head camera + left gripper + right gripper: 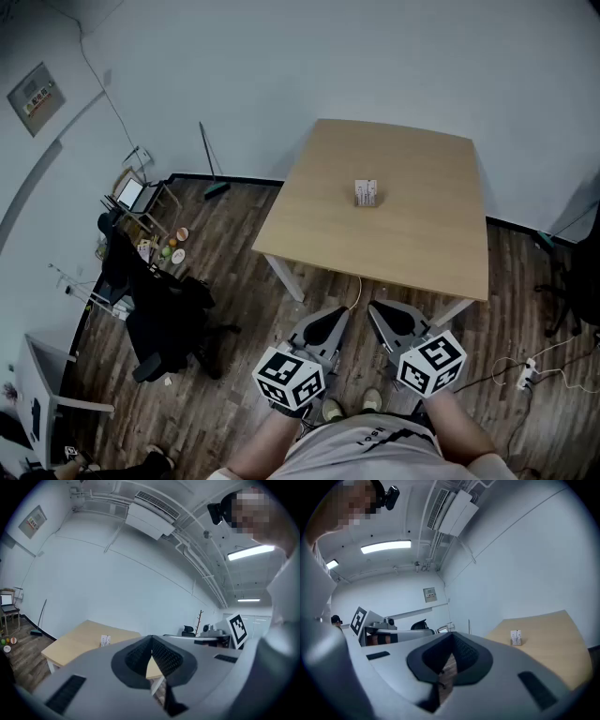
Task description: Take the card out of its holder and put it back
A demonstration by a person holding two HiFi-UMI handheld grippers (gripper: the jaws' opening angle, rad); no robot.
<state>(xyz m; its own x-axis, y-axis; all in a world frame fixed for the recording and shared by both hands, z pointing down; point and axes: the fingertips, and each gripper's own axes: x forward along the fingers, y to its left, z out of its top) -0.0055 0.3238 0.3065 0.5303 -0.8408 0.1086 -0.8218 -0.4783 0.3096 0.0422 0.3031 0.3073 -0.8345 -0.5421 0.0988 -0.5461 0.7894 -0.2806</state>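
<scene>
A small holder with a white card [366, 193] stands upright near the middle of the light wooden table [403, 253]. Both grippers hang close to my body, short of the table's near edge and well away from the holder. My left gripper [343, 311] is shut, its jaws meeting at the tips with nothing between them. My right gripper [374, 307] is shut and empty too. The left gripper view shows the card holder [105, 641] far off on the table [75, 641], beyond the left gripper [151, 640]. In the right gripper view the holder [515, 637] sits to the right of the right gripper [451, 637].
A dark office chair draped with clothing [159, 309] stands left of the table. A stand with a laptop [131, 194] and a broom [212, 169] are by the far wall. A power strip [525, 373] lies on the floor at right, a white desk [47, 394] at lower left.
</scene>
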